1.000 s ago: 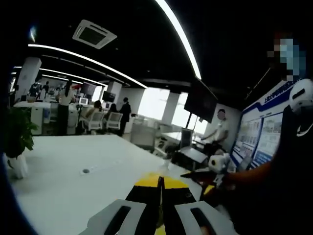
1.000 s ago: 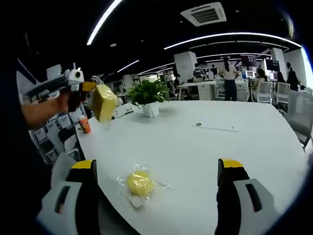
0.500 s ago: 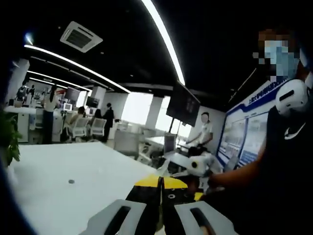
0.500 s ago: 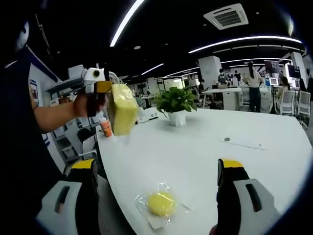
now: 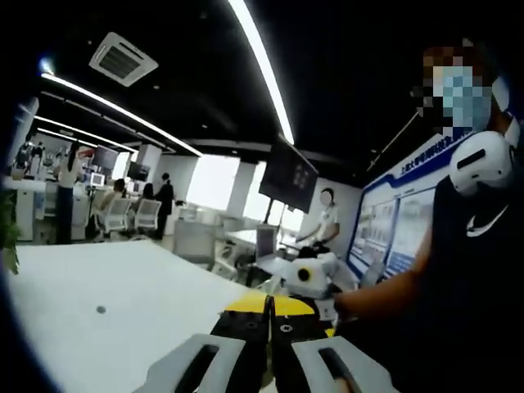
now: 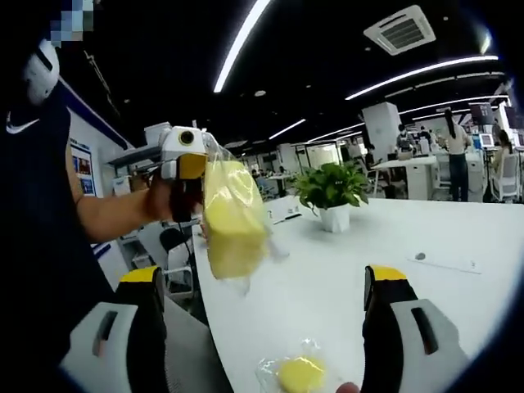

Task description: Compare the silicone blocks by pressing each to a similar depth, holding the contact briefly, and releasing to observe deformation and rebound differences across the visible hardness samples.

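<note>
My left gripper [image 5: 268, 307] is shut, its yellow-tipped jaws pressed together. In the right gripper view a hand holds that left gripper [image 6: 190, 168] up at the left. It pinches the clear bag of a pale yellow rectangular silicone block [image 6: 233, 217], which hangs in the air above the table edge. A round yellow block [image 6: 300, 374] in its own clear bag lies on the white table [image 6: 360, 270], low in the view. My right gripper [image 6: 262, 282] stands wide open with nothing between its jaws, above the round block.
A potted plant [image 6: 332, 192] in a white pot stands further back on the table. A person in a dark top [image 5: 471, 270] holds both grippers at the table's edge. Desks, chairs and several people fill the office behind.
Both views have swung. The left gripper with the bagged block now looks nearer and larger in the right gripper view, and the round block sits lower in that view.
</note>
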A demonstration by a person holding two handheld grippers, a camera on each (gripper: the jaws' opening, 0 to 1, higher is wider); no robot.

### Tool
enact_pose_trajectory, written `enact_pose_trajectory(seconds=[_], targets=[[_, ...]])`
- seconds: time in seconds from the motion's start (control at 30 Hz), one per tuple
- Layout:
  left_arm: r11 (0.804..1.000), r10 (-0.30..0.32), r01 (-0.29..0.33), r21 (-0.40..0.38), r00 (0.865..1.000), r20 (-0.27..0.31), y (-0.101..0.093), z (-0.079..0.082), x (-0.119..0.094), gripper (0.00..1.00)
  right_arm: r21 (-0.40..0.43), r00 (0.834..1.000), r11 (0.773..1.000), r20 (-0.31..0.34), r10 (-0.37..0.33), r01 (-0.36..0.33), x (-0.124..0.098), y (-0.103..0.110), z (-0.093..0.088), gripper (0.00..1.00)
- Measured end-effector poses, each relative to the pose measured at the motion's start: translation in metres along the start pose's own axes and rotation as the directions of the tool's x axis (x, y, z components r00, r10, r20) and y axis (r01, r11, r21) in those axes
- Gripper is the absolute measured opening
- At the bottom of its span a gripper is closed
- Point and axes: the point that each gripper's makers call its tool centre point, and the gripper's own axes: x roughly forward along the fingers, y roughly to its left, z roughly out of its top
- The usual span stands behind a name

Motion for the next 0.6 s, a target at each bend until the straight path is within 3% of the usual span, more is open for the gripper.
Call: enact_pose_trajectory(seconds=[0.07,0.17,0.3,0.43,0.6], targets=[[1.0,-0.01,0.01,-0.004,1.0,0.015,-0.003,0.004,0.0,0.0,0.003,1.0,1.0,0.014,0.009,-0.009,0.002,0.002,0.004,0.93],[1.0,-0.016,0.017,-0.012,0.999,0.04,-0.006,0.009,-0.001,0.0,0.019,0.998,0.998,0.022,0.065,-0.065,0.006,0.013,0.009,0.79],[0.999,-0.023,0.025,-0.028,0.998,0.067,-0.009,0.013,0.0,0.0,0.012,0.995,0.996,0.054,0.082,-0.083,0.009,0.019,0.018,0.77],[0.999,-0.036,0.037,-0.027,0.997,0.065,-0.013,0.013,0.001,0.0,0.023,0.989,0.993,0.104,0.11,-0.113,0.008,0.025,0.031,0.68],[0.998,-0.046,0.048,-0.034,0.996,0.072,-0.018,0.013,0.003,0.0,0.01,0.986,0.991,0.106,0.13,-0.132,0.009,0.031,0.035,0.59]])
